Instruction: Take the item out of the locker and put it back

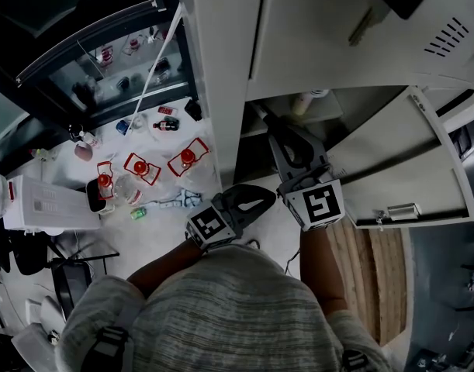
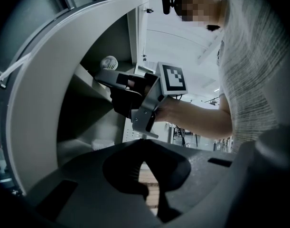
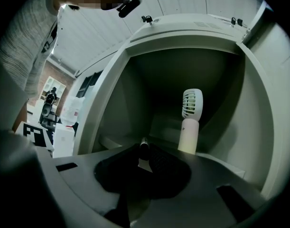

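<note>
The right hand-held gripper points level into the open locker, its jaws all but closed with nothing between them. The fan, the item to fetch, stands upright on the locker's floor toward the back. It is ahead of the jaw tips, a little to their right, and clearly apart from them. The left hand-held gripper hangs outside the locker, facing the right forearm, its jaws likewise together and empty.

The step in hand looks like the reach for the fan. To do it well, the jaws should spread before they arrive and shift to the right. They should close across the smooth round handle rather than the grille head, which seems thin and easy to crush. The fan is tall on a narrow base, so a nudge from one jaw would likely topple it.

Room is fair. The side walls stand well clear of the fan, and the door is swung wide to the right. The locker's front frame and its ceiling are the edges to mind.
</note>
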The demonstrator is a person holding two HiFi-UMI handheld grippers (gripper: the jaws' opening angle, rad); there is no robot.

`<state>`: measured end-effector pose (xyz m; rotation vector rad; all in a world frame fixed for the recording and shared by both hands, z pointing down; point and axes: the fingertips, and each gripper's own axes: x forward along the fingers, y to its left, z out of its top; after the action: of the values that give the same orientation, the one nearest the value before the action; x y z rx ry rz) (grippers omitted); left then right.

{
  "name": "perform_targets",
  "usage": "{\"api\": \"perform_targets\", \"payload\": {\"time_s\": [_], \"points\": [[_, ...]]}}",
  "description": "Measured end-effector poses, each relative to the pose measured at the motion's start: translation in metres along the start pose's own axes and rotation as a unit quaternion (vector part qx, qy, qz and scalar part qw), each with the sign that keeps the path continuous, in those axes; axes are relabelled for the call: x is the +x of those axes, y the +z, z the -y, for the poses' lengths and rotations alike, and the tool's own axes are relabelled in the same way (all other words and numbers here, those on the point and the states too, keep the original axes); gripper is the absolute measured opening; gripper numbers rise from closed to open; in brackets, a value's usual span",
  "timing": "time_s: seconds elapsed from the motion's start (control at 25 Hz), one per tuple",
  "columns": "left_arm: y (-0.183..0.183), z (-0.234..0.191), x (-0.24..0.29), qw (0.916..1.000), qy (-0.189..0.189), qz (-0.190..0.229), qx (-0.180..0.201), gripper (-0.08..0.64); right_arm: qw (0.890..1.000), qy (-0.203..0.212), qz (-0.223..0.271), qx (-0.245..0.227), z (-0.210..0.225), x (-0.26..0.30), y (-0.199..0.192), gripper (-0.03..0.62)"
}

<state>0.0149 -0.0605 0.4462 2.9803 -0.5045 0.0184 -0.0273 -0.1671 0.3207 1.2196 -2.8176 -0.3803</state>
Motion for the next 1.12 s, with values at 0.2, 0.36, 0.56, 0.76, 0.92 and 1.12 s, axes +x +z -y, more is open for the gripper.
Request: {"api": "perform_targets", "payload": {"time_s": [0.2, 0.36, 0.56, 0.76, 0.92, 1.12], "points": [[0.000, -0.001, 0.001, 1.0000, -0.004, 0.000, 0.000, 0.008, 1.000, 0.011, -0.005, 0.009, -0.002, -0.004, -0.005, 0.136], [0.000, -0.001, 0.002, 1.0000, -0.007, -0.001, 0.002, 0.008, 1.000, 0.006, 0.010, 0.029, -0.003, -0.010, 0.007, 0.164], [0.000, -0.001, 0.002, 0.9999, -0.011, -0.003, 0.001, 0.008, 0.995, -0.029, 0.051, 0.074, 0.018, -0.030, 0.031, 0.168], [0.000, 0.000, 0.003, 0.9998, -0.018, -0.003, 0.007, 0.008, 0.994, -0.076, 0.040, 0.064, 0.045, -0.030, 0.033, 0.184], [0.000, 0.001, 0.005, 0.9997, -0.023, -0.006, 0.008, 0.008, 0.994, -0.089, 0.008, 0.059, 0.056, -0.019, 0.020, 0.206], [0.000, 0.001, 0.007, 0.9997, -0.024, -0.006, 0.006, 0.008, 0.993, -0.100, -0.037, 0.056, 0.068, -0.004, 0.005, 0.216]]}}
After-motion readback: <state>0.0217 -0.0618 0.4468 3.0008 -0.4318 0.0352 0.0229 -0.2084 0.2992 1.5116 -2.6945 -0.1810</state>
